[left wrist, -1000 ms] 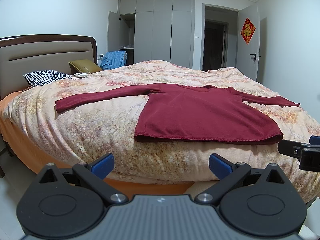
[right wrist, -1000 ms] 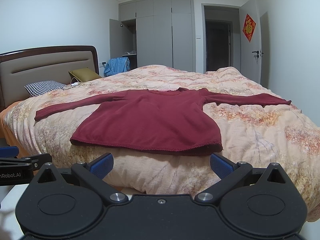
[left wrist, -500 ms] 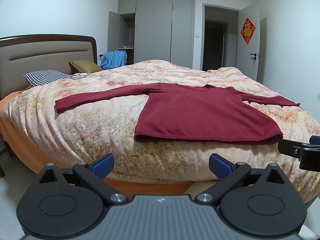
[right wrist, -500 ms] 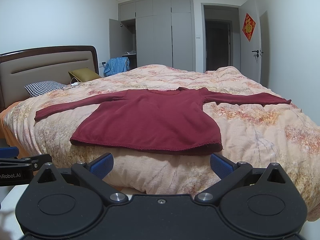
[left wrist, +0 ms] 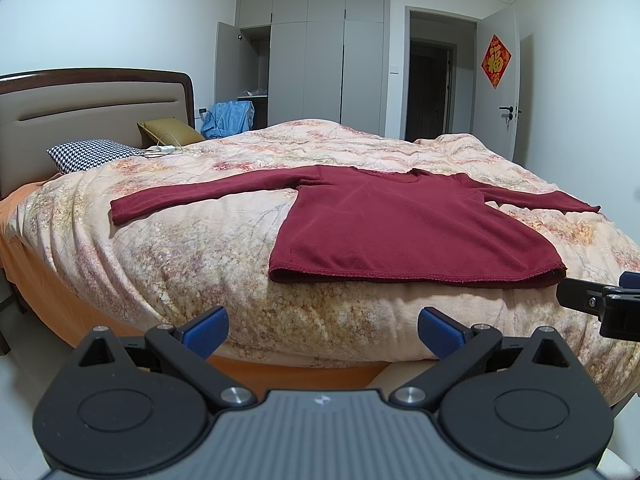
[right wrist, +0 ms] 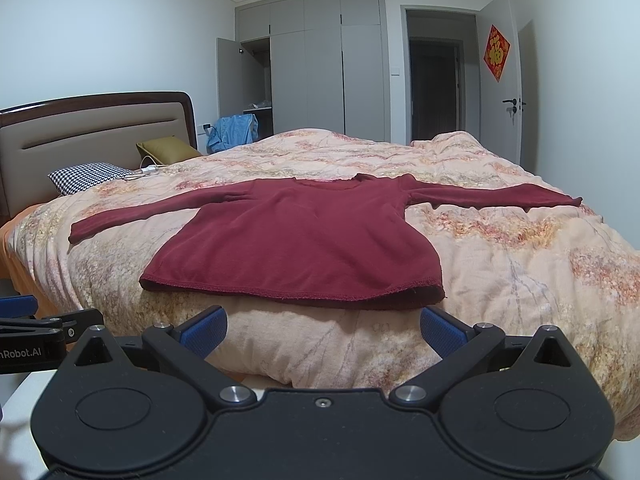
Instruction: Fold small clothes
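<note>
A dark red long-sleeved top (left wrist: 400, 224) (right wrist: 304, 236) lies flat on the bed with both sleeves spread out sideways and its hem toward me. My left gripper (left wrist: 322, 330) hangs open in front of the bed's near edge, below the hem's left part, holding nothing. My right gripper (right wrist: 323, 330) is open too, just short of the hem and empty. The right gripper's side also shows at the right edge of the left wrist view, and the left gripper's side at the left edge of the right wrist view.
The bed carries a floral peach quilt (left wrist: 200, 248) (right wrist: 520, 248). A houndstooth pillow (left wrist: 90, 154), an olive cushion (left wrist: 168, 130) and a white charger lie by the headboard (left wrist: 80, 112). Beyond stand a grey wardrobe (left wrist: 320, 60), blue clothes (left wrist: 230, 118) and an open doorway (left wrist: 436, 84).
</note>
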The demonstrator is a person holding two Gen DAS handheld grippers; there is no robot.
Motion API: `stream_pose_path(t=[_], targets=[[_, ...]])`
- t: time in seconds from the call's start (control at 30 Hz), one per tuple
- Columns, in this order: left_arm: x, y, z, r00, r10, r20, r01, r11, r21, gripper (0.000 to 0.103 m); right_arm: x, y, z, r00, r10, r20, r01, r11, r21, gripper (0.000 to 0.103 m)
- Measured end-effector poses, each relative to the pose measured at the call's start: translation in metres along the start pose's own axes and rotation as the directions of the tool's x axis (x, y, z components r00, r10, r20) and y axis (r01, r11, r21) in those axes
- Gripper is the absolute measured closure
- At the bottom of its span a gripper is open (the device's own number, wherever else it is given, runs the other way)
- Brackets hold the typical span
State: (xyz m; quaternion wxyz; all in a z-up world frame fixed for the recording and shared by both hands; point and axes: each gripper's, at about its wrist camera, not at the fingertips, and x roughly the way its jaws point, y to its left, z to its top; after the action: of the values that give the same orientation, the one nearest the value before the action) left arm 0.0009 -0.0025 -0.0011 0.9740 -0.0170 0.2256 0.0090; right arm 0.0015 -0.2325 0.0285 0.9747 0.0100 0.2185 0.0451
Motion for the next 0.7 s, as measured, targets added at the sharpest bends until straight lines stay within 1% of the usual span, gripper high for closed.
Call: stream_pose_path(t=[0.53, 0.7], targets=[[0.0000, 0.0001, 0.0000, 1.000, 0.001, -0.001, -0.001, 1.000, 0.001, 0.000, -0.0002, 0.0008, 0.0045, 1.000, 0.000, -0.001, 0.000, 1.000, 0.003, 0.000], [0.0008, 0.0002, -0.0007, 1.000, 0.002, -0.003, -0.002, 1.000, 0.000, 0.000, 0.0004, -0.0005, -0.0021, 1.000, -0.003, -0.002, 0.003, 1.000, 0.009, 0.000]])
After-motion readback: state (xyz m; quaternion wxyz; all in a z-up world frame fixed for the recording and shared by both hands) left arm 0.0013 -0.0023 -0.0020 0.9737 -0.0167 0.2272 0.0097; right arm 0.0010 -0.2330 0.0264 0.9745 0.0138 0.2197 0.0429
